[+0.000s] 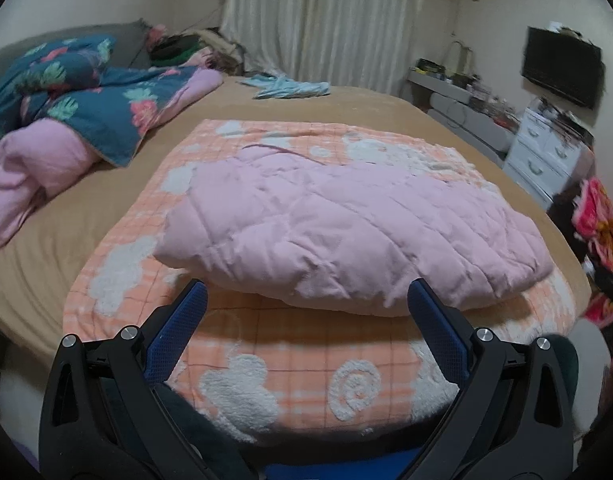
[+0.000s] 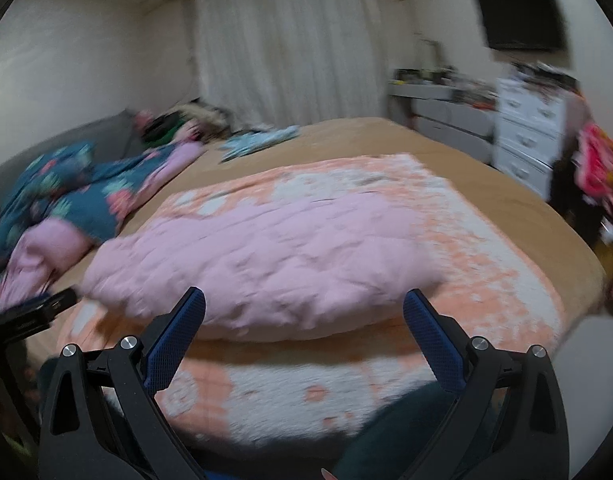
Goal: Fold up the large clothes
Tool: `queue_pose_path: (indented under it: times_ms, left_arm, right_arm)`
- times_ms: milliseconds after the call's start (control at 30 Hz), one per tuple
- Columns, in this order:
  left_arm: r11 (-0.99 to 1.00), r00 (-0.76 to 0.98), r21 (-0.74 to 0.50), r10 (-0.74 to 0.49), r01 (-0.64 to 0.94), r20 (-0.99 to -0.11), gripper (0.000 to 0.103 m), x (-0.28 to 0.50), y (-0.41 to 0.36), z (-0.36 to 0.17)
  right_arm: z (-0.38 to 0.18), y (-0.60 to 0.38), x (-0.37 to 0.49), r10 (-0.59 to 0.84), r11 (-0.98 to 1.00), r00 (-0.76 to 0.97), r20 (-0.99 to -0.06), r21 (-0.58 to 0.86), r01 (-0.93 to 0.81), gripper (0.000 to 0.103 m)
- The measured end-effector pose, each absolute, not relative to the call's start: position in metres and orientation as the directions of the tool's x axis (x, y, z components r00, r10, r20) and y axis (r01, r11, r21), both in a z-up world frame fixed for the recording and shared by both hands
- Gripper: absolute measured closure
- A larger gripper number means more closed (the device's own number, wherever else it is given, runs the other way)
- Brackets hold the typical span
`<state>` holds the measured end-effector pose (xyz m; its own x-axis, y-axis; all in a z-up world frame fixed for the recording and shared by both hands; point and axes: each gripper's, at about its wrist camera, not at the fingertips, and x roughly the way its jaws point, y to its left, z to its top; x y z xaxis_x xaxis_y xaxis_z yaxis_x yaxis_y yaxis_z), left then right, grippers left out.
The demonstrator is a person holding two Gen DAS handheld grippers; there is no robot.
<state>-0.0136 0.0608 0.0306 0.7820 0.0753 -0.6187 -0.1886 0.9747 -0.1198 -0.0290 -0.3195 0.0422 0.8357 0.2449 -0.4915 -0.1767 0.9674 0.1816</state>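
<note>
Bedroom scene: tan bed sheet [image 1: 86, 216] spans most of both views, white curtain [image 1: 318, 20] behind, wall-mounted TV [image 1: 562, 66] and white drawer unit [image 1: 546, 156] on the far right.

Left to right across the bed: a floral teal duvet [image 1: 86, 96] with pink lining lies bunched at the left edge, not folded. Beyond it, near the curtain, a small light-blue garment [image 1: 290, 88] lies loose. Centre: an orange-and-white checked blanket [image 1: 306, 364] is spread flat, and on top of it rests the pink quilted garment [image 1: 346, 224], already doubled into a thick rectangular bundle, its near edge rounded.

Left gripper [image 1: 308, 300]: fingers spread wide, holding nothing, poised just short of the bundle's near edge. Right gripper [image 2: 304, 308]: likewise spread, empty, at the same edge; that view is motion-blurred, so fine detail is uncertain.

Judgement on progress: the pink garment looks folded at least once, possibly finished; whether another fold is intended cannot be told. Its top surface is wrinkled, not smoothed. The duvet at left and the blue garment appear untouched, so much of the task likely remains.
</note>
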Motion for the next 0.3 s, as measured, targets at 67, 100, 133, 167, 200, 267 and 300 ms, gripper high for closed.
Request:
queue_pose_path:
  times_ms: [67, 100, 133, 167, 200, 267, 300]
  left_arm:
    - [0.965, 0.779, -0.121, 0.110, -0.233, -0.618, 0.009, -0.007, 0.080, 0.030]
    - [0.955, 0.773, -0.126, 0.135, -0.268, -0.620, 0.009, 0.000, 0.096, 0.030]
    - [0.948, 0.763, -0.127, 0.151, -0.293, -0.629, 0.009, 0.006, 0.110, 0.029]
    - [0.933, 0.743, -0.130, 0.176, -0.334, -0.646, 0.009, 0.017, 0.134, 0.027]
    - [0.919, 0.728, -0.133, 0.199, -0.372, -0.656, 0.009, 0.025, 0.157, 0.025]
    - [0.869, 0.682, -0.127, 0.276, -0.478, -0.678, 0.009, 0.042, 0.216, 0.019]
    - [0.841, 0.659, -0.111, 0.325, -0.529, -0.678, 0.009, 0.050, 0.245, 0.016]
  right_arm:
    - [0.040, -0.351, -0.021, 0.181, 0.976, 0.849, -0.496, 0.200, -0.091, 0.004]
    - [0.036, -0.380, -0.015, 0.109, 0.980, 0.860, -0.498, 0.198, -0.009, 0.004]
    - [0.031, -0.401, -0.009, 0.049, 0.981, 0.862, -0.505, 0.185, 0.052, 0.004]
    - [0.024, -0.427, -0.003, -0.021, 0.978, 0.853, -0.521, 0.168, 0.126, 0.004]
    - [0.010, -0.467, 0.007, -0.116, 0.960, 0.831, -0.544, 0.152, 0.233, 0.004]
    - [-0.018, -0.528, 0.023, -0.252, 0.917, 0.754, -0.607, 0.100, 0.387, 0.004]
    - [-0.035, -0.560, 0.031, -0.301, 0.889, 0.705, -0.643, 0.078, 0.451, 0.004]
